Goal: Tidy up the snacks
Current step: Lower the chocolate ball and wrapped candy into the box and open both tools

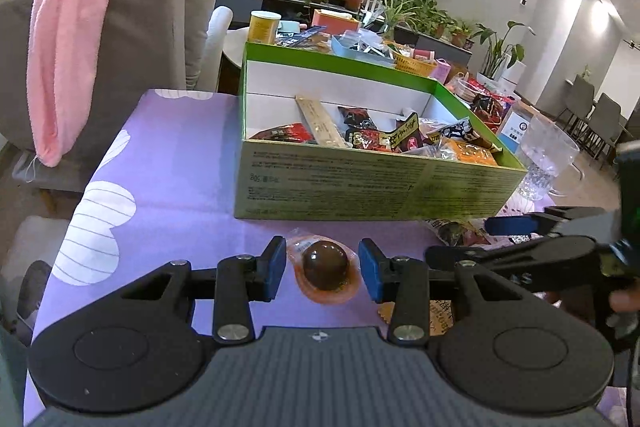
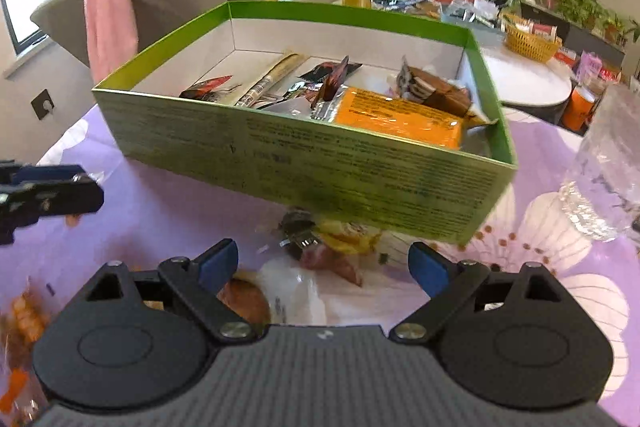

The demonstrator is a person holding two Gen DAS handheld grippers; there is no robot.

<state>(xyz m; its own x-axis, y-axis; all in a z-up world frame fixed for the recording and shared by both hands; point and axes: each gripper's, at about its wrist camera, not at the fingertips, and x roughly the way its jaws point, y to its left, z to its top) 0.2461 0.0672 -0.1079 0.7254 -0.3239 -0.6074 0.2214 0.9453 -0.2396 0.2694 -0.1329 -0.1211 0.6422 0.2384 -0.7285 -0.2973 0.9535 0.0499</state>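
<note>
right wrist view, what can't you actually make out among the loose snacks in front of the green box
- Loose snacks in the right wrist view: motion blur smears them, so type and count are unclear.
- Packets at that view's lower left edge: cut off by the frame and hidden behind the right gripper.
- Green box print: too blurred to read.
- Left wrist view: packets past the left gripper are partly covered by the right gripper's arm.

I note the left hand-held gripper (image 1: pixel 322 269) has matt black plastic arms and blue pads. The wrapped brown ball snack (image 1: pixel 325 265) sits in glossy clear film. The green box (image 1: pixel 360 183) is printed matt cardboard. The worktop cloth (image 1: pixel 168 163) looks smooth fabric; the pink towel (image 1: pixel 68 27) is fluffy.
</note>
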